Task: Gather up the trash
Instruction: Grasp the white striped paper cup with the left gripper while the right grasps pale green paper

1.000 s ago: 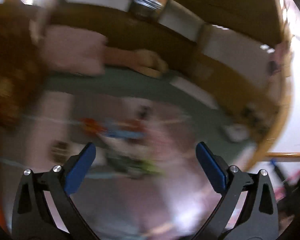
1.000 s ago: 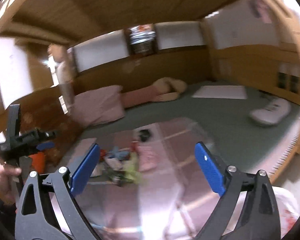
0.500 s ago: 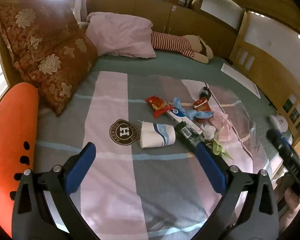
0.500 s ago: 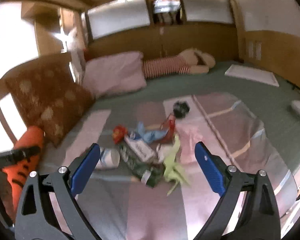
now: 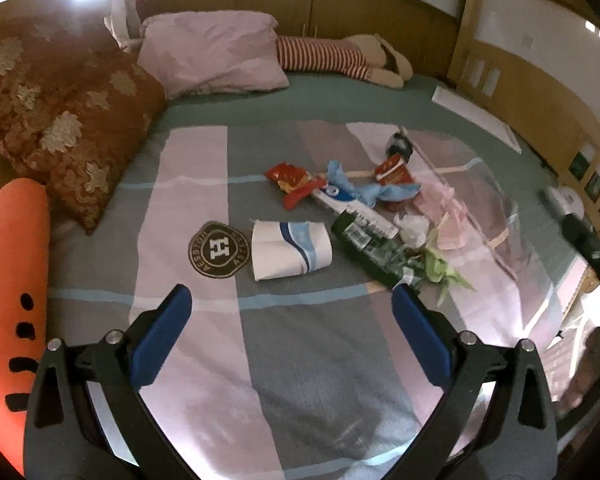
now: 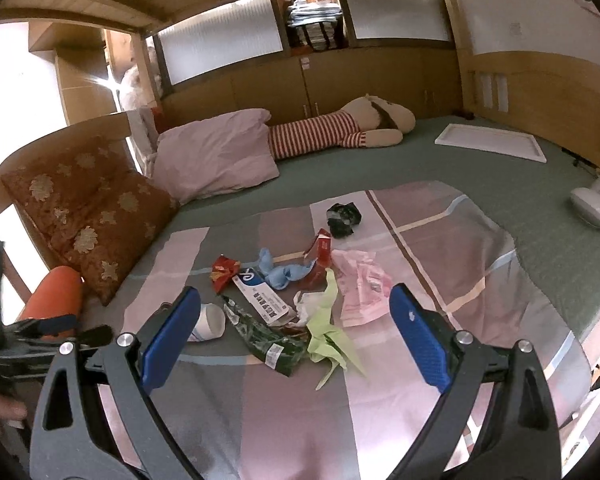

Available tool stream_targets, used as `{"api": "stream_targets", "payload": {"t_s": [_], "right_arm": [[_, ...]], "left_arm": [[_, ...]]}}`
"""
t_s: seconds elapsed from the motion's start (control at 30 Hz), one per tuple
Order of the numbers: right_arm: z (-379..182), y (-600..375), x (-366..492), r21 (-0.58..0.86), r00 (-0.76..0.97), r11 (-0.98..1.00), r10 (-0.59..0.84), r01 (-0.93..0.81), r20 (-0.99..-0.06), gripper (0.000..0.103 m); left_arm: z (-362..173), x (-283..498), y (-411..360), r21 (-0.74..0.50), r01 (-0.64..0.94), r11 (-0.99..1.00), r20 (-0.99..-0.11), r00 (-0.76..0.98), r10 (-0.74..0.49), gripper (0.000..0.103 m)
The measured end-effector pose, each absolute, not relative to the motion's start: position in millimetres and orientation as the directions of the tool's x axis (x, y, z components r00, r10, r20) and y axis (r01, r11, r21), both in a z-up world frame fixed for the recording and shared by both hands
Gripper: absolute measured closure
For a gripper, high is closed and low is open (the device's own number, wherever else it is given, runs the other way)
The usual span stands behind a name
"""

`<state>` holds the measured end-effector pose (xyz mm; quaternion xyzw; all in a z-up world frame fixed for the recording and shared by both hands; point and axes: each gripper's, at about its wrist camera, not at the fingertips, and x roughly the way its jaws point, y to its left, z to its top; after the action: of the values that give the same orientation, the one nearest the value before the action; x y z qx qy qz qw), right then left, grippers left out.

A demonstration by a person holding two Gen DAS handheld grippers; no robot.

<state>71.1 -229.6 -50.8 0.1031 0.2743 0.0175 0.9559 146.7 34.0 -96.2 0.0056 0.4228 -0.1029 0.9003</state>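
The trash [image 5: 352, 216] lies heaped in the middle of the bed's striped blanket [image 5: 300, 360] — a paper cup [image 5: 290, 250] on its side, a dark green wrapper [image 5: 374, 254] just right of it, red snack bags and pink and pale green scraps beyond. Since half a second ago both views have drawn nearer the heap, and the right view has gone from blurred to sharp. The left gripper [image 5: 290, 334] and right gripper [image 6: 294, 330] hang above the blanket short of the heap, jaws spread wide, holding nothing.

Orange cushion [image 5: 12, 320] cut off leftward
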Motion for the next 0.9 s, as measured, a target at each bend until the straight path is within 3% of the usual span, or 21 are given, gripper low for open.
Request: {"api": "stream_targets", "payload": {"t_s": [0.4,0.63,0.83,0.87,0.9], "right_arm": [[-59,-222,79,0.195,0.826,0.981,0.114,-0.005,-0.552,0.010],[-78,-220,104,0.115,0.772,0.993,0.078,-0.006,-0.630,0.010],[-116,-213,148,0.038,0.657,0.999,0.043,-0.022,-0.753,0.010],[-123,-212,156,0.023,0.635,0.999,0.034,-0.026,-0.772,0.010],[-134,-212,166,0.016,0.601,0.999,0.033,-0.034,-0.798,0.011]], "left_arm": [[-185,230,11,-0.030,0.216,0.976,-0.824,0.548,-0.147,0.003],[-193,252,11,-0.130,0.176,0.976,-0.814,0.542,-0.206,0.003],[-203,268,4,-0.140,0.151,0.978,-0.823,0.532,-0.200,0.004],[-204,269,5,-0.144,0.149,0.978,-0.823,0.531,-0.202,0.005],[-205,270,5,-0.157,0.149,0.976,-0.823,0.527,-0.212,0.016]]}}
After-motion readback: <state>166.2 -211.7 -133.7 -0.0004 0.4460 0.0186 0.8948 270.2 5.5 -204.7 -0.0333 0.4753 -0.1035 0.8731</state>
